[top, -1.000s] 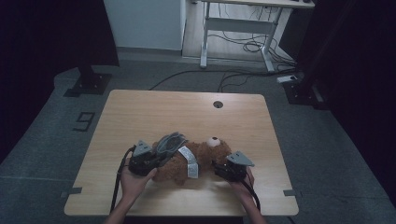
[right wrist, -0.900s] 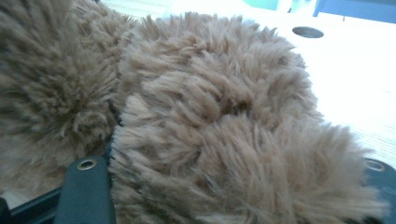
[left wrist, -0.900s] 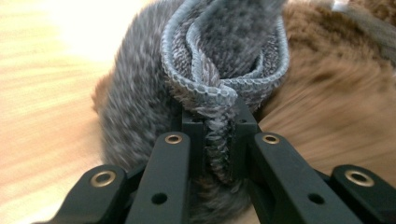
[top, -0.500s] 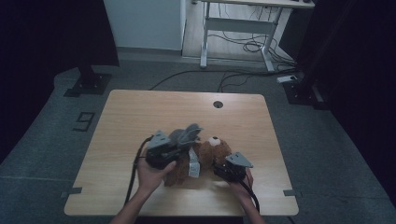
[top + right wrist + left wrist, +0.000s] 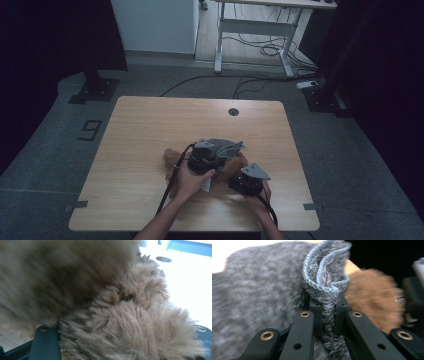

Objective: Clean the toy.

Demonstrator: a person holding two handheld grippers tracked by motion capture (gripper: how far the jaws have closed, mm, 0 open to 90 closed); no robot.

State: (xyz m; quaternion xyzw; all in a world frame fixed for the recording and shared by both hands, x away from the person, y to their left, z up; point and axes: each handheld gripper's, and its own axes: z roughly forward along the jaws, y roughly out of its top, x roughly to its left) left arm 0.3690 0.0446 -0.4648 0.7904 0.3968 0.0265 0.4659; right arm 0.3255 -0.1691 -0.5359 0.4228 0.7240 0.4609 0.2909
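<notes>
- A brown teddy bear (image 5: 227, 167) lies on the table (image 5: 150, 130), lower centre of the high view, with its long axis running left to right: one furry end pokes out at the left, the head sits at the right.
- The left gripper (image 5: 204, 159) is over the bear's middle; in the left gripper view its jaws are pressed together on a fold of the grey knit sweater (image 5: 325, 293), pinched at its blue-edged hem.
- From those jaws, the sweater's body spreads to the left of that frame, and the bear's fur (image 5: 372, 305) shows to the right, beyond the pinch.
- The right gripper (image 5: 246, 184) sits at the lower right of the bear, by its head; in the right gripper view its jaws stand partly apart with thick fur (image 5: 120, 322) packed between them, so it appears to grip the bear.
- Judgement: the sweater is being drawn along the bear's long axis towards the head, while the right gripper anchors the bear.
- The left hand is nearer the sweater, so it must lead.
</notes>
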